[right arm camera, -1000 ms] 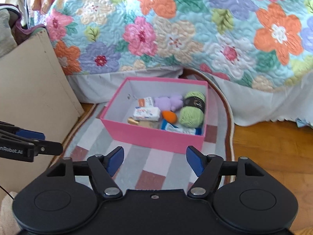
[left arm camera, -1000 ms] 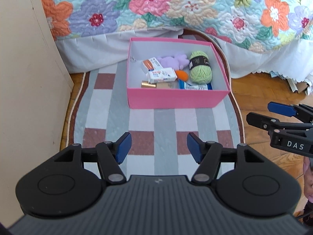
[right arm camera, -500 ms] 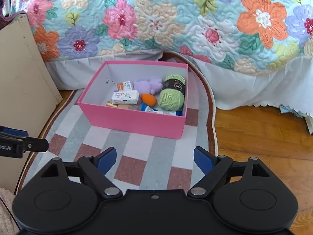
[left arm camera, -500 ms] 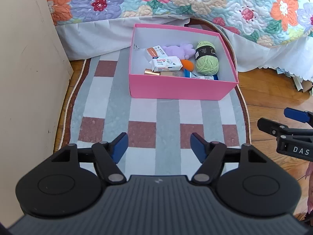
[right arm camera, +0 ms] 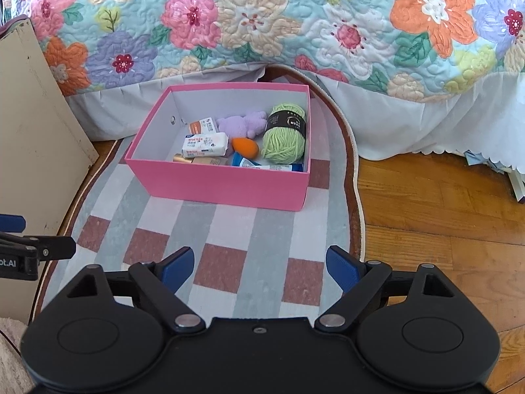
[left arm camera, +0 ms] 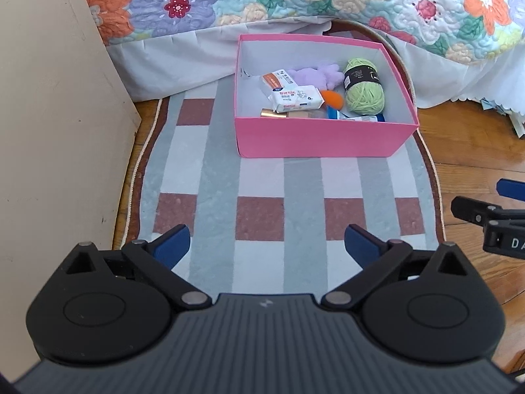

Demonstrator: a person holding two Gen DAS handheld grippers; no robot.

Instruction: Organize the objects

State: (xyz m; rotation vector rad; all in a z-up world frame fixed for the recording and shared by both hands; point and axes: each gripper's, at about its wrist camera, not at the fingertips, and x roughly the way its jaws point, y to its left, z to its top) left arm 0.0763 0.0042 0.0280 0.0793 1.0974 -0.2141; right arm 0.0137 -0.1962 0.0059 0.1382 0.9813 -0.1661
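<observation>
— Bedspread (right arm camera: 262, 16), floral, hanging over checked rug (left arm camera: 262, 180) on wooden floor (right arm camera: 443, 213); beige panel (left arm camera: 49, 115) at left.

— And on the rug?

— Pink box (left arm camera: 315, 139), open, near the bed. Inside: green yarn ball (left arm camera: 364, 90) at right, purple plush (right arm camera: 242, 124), white wipes pack (right arm camera: 205, 144), orange egg shape (right arm camera: 245, 147).

— Grippers?

— Left gripper (left arm camera: 265, 246) and right gripper (right arm camera: 259, 266): fingers wide apart, holding nothing, well short of the box.

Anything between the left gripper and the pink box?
Only bare checked rug lies between the left gripper and the pink cardboard box; the left wrist view shows it.
</observation>
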